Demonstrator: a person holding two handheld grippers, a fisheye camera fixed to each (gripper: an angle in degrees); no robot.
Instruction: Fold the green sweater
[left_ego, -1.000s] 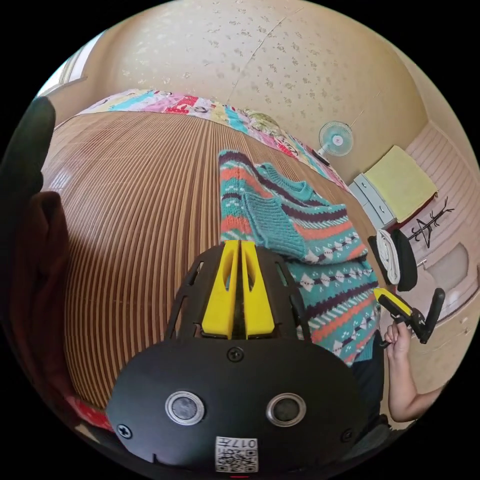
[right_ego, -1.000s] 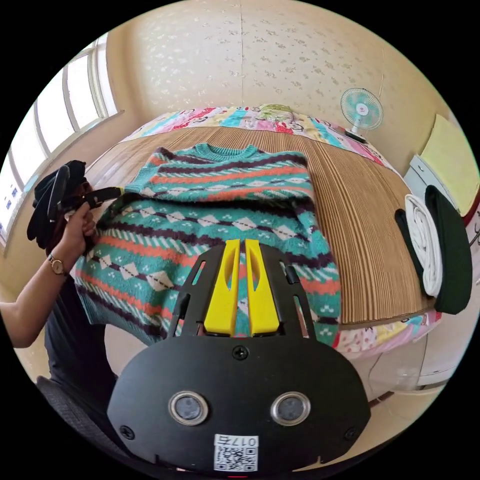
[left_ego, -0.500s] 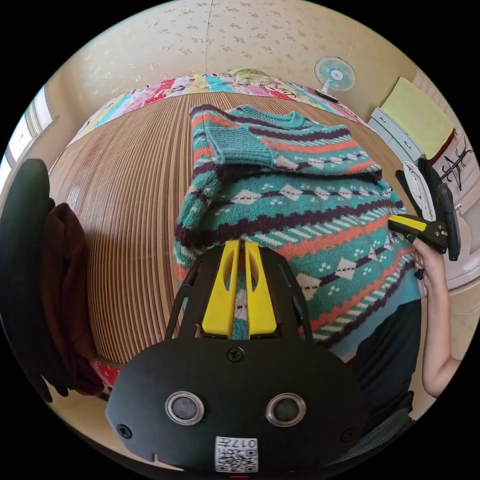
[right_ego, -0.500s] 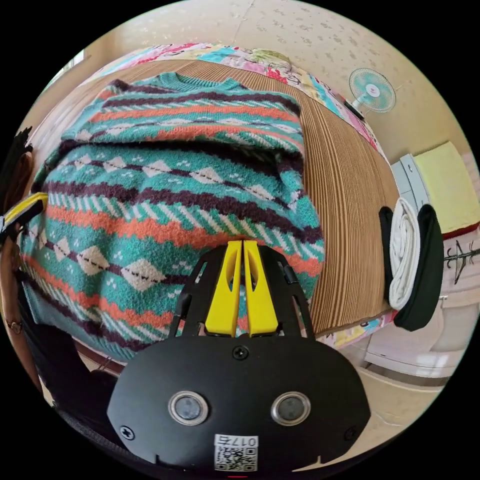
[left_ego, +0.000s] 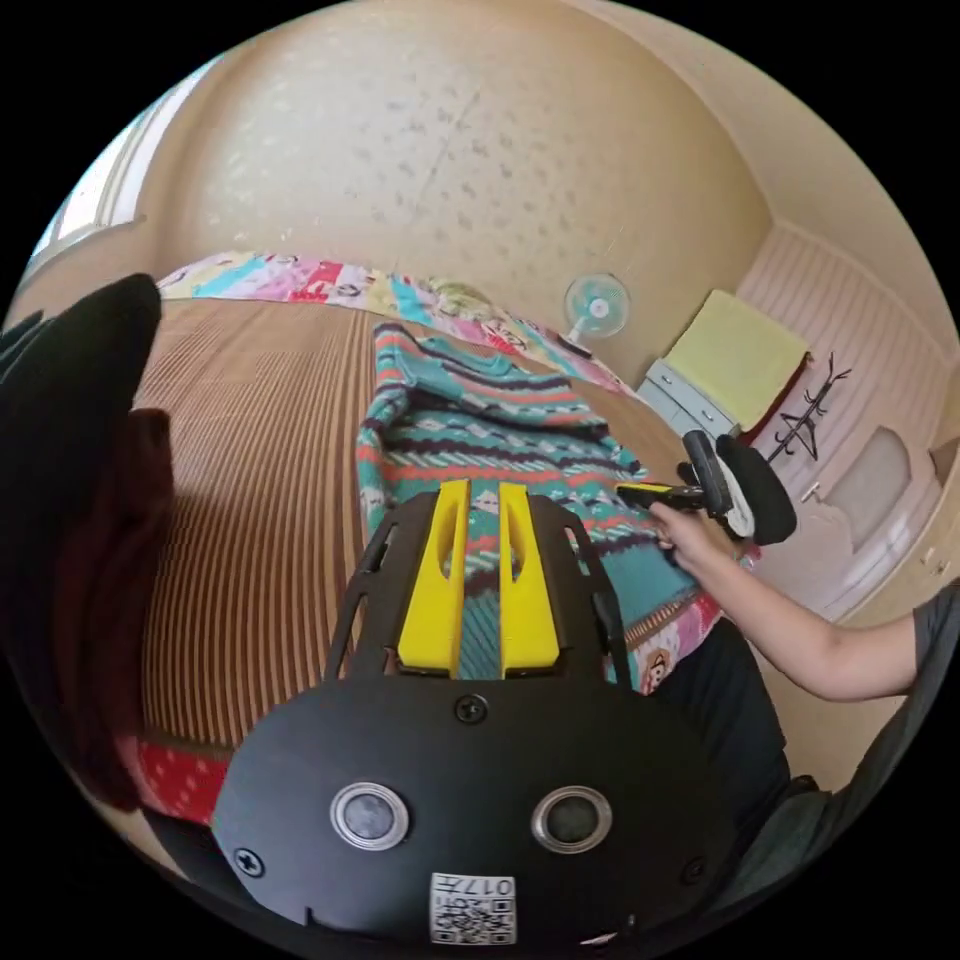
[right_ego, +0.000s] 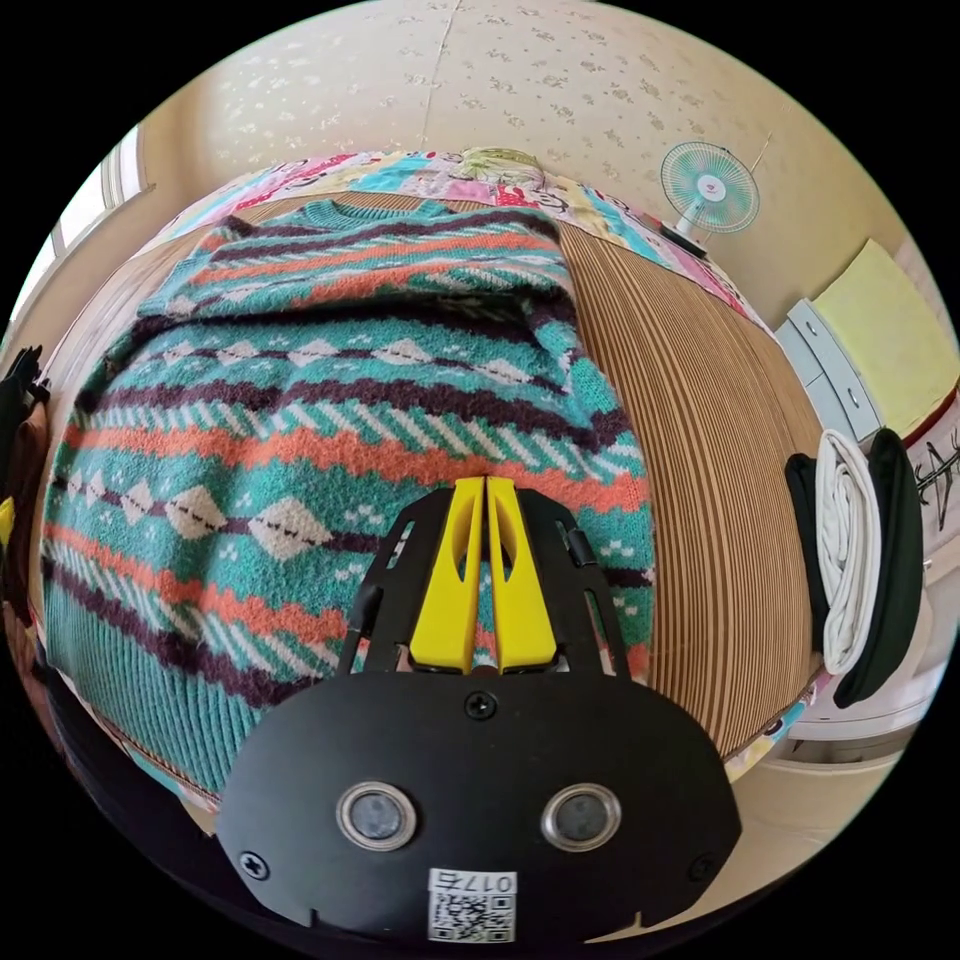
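The green sweater (right_ego: 330, 420), patterned with orange, purple and white bands, lies flat on a bamboo mat (right_ego: 720, 480) with its collar at the far side and its ribbed hem toward me. My right gripper (right_ego: 478, 485) hovers over the sweater's near right part, jaws together, no cloth seen between them. In the left gripper view the sweater (left_ego: 480, 440) stretches away across the mat (left_ego: 250, 480). My left gripper (left_ego: 483, 490) stands with its jaws a little apart, striped knit showing through the gap. A hand holds the right gripper (left_ego: 640, 492) at the sweater's right edge.
Dark and brown clothes (left_ego: 90, 480) are piled at the left end of the mat. Rolled white and dark garments (right_ego: 855, 560) lie at its right end. A small fan (right_ego: 708, 190) and drawers under a yellow cloth (right_ego: 880, 340) stand beyond. A person's arm (left_ego: 790, 630) reaches in.
The left gripper's jaws, together in the earlier frames, now stand apart. Both cameras have shifted. The right gripper has come in over the sweater's near right part.
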